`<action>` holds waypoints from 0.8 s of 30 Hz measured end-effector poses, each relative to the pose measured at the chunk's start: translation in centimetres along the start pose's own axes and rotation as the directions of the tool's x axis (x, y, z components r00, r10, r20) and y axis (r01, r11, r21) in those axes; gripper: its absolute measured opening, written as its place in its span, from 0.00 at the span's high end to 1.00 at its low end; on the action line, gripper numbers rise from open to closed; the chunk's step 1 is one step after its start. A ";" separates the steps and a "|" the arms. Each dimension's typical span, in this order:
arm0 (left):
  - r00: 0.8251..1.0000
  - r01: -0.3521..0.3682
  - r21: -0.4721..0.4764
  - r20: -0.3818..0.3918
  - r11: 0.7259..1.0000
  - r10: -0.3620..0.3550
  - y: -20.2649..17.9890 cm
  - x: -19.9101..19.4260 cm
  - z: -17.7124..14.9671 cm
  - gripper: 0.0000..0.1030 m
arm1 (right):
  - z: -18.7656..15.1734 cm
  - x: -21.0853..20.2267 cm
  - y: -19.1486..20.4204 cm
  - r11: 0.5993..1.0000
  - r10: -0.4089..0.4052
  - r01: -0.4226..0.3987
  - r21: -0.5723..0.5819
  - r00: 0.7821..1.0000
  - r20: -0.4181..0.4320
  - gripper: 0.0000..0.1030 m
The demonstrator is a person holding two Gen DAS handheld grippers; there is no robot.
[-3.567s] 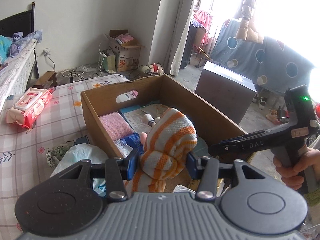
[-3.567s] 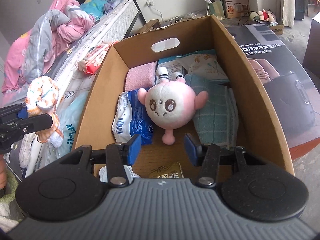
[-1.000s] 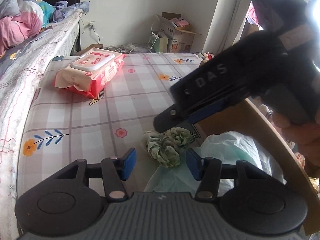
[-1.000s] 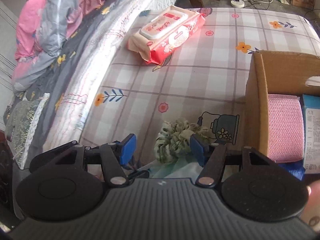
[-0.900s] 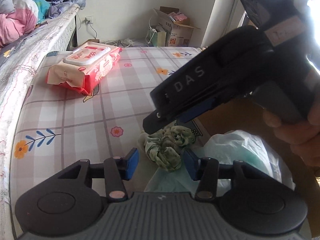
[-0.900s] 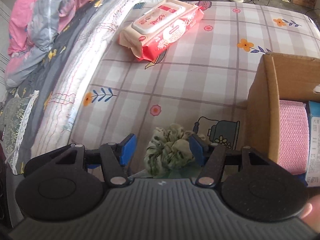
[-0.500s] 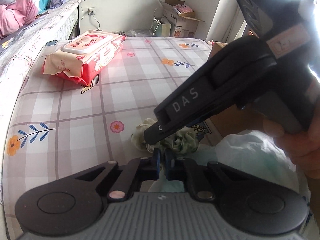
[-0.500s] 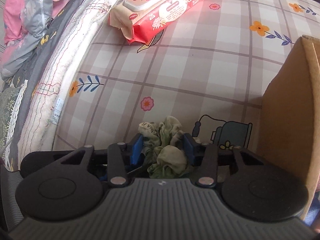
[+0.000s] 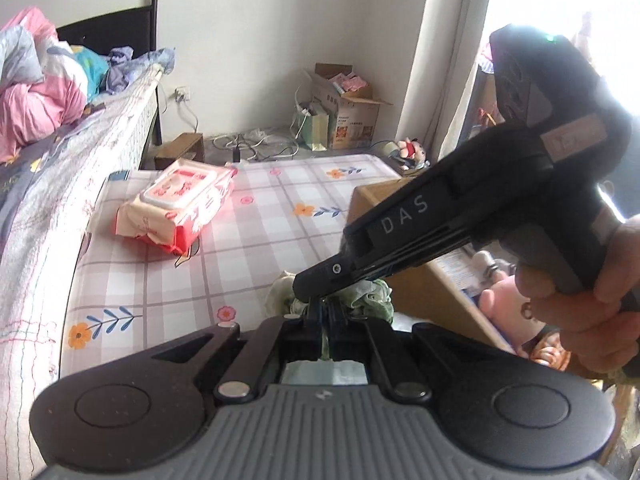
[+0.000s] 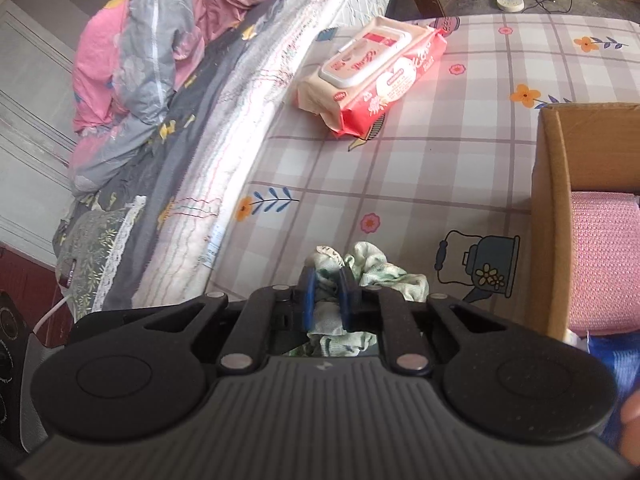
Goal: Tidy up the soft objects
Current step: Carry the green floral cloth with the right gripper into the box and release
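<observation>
A table (image 10: 460, 160) with a checked, flowery cloth fills the middle of both views. A bed (image 10: 224, 92) runs right along its left edge, touching it, with pink and grey bedding piled in the upper left. One cardboard box (image 10: 546, 216) sits at the right edge of the frame, and a pink plush toy (image 9: 494, 300) shows inside it at the right of the left wrist view. The cloth between the bed and the box is bare but for one red pack of wipes (image 10: 376, 76) in the upper middle.

The right gripper (image 10: 326, 298) has its jaws nearly closed, pinching one crumpled green cloth (image 10: 384, 270) low in the middle of the frame, just left of the box. Its side reads "DAS" in the left wrist view.

The left gripper (image 9: 327, 322) has its jaws pressed nearly together just below the green cloth; I cannot tell if they pinch any of it.
</observation>
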State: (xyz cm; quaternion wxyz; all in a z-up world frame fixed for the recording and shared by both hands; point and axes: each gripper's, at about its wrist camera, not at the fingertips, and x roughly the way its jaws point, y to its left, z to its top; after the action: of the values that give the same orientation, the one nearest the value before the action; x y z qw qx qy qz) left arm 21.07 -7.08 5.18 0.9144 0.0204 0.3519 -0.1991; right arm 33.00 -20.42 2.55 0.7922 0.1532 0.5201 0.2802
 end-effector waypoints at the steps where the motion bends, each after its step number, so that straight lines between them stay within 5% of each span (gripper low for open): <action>1: 1.000 0.013 0.011 0.016 1.000 -0.013 -0.9 -0.7 0.3 0.97 | -0.5 -1.5 0.0 1.000 0.006 -0.006 0.002 1.000 0.021 0.89; 7: 0.986 0.139 0.130 0.069 0.982 -0.149 -8.9 -3.3 1.3 0.97 | -5.3 -11.7 -2.5 0.998 -0.013 0.004 0.058 0.988 0.155 0.89; 16: 0.928 0.365 0.278 -0.036 0.888 -0.371 -23.3 0.3 -1.1 0.97 | -16.8 -24.4 -12.3 0.955 -0.175 0.097 0.279 0.947 0.271 0.89; 20: 0.911 0.413 0.299 -0.116 0.860 -0.396 -27.3 3.6 -3.1 0.97 | -21.6 -26.4 -16.9 0.916 -0.248 0.132 0.378 0.929 0.276 0.89; 24: 0.910 0.411 0.285 -0.176 0.866 -0.374 -28.4 6.7 -4.6 0.96 | -24.4 -26.3 -19.9 0.889 -0.306 0.176 0.424 0.916 0.261 0.87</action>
State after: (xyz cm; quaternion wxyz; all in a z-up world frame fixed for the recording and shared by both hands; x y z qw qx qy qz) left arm 11.86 -34.75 0.25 0.8176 0.1056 0.3642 -0.4333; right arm 8.50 -53.36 1.27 0.8481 0.2853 0.4448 0.0400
